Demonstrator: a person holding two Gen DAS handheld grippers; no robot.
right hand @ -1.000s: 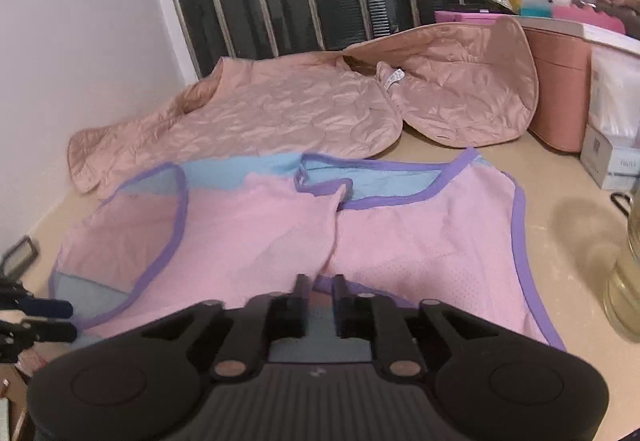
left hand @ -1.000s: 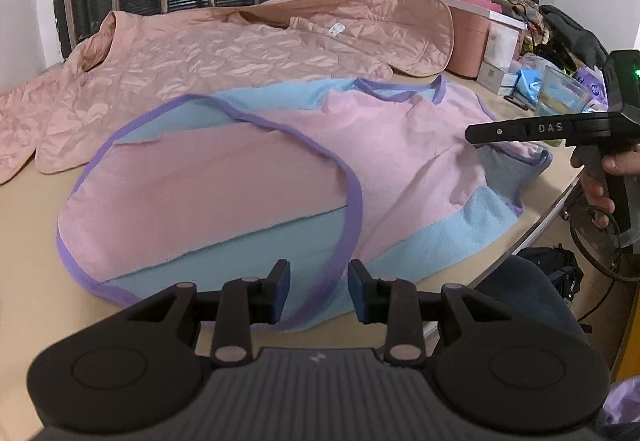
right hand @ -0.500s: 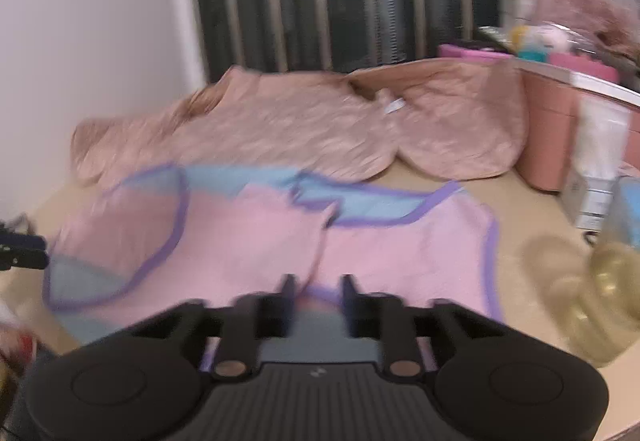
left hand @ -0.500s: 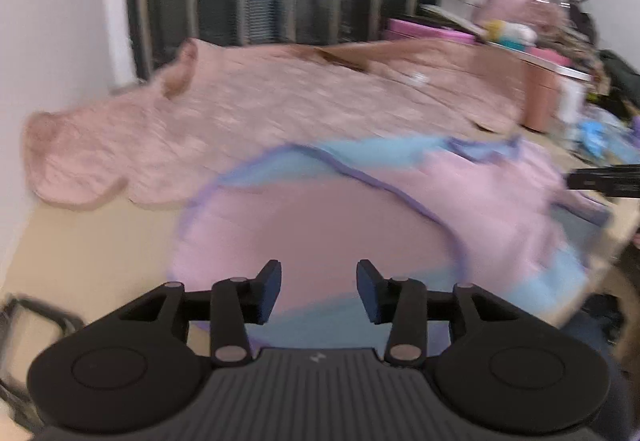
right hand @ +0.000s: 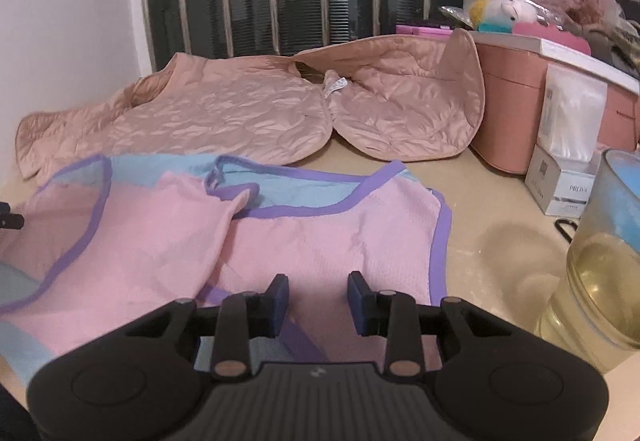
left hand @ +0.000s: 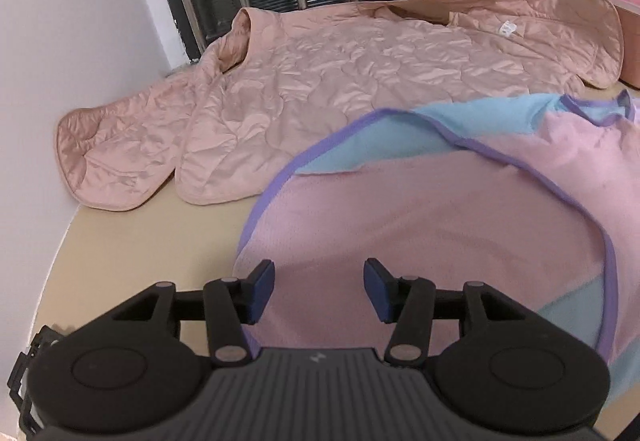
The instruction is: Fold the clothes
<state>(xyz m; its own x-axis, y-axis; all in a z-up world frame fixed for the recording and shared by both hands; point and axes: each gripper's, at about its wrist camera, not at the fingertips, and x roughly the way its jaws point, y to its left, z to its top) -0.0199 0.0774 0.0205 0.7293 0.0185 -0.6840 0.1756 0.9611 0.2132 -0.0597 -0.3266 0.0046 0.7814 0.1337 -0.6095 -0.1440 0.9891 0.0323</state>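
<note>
A pink mesh top [left hand: 460,209] with blue panels and purple trim lies flat on the beige table [left hand: 140,241], one side folded over. My left gripper [left hand: 319,283] hovers over the top's rounded left end, its jaws opening, pads apart with only flat cloth below them. In the right wrist view the same top [right hand: 320,237] spreads ahead. My right gripper [right hand: 318,295] hangs over its near hem by the purple edge, jaws closing a little but still apart, pressing on nothing. A dark tip of the left gripper [right hand: 10,219] shows at the far left.
A quilted peach jacket [left hand: 340,69] lies spread behind the top, against the barred window. To the right stand a pink box [right hand: 516,97], a small white carton [right hand: 560,185] and a glass of yellowish liquid [right hand: 600,265], close to my right gripper.
My left gripper has swung left to the top's rounded end and its jaws have widened. The right gripper shifted slightly and its jaws stand wider than a second ago.
</note>
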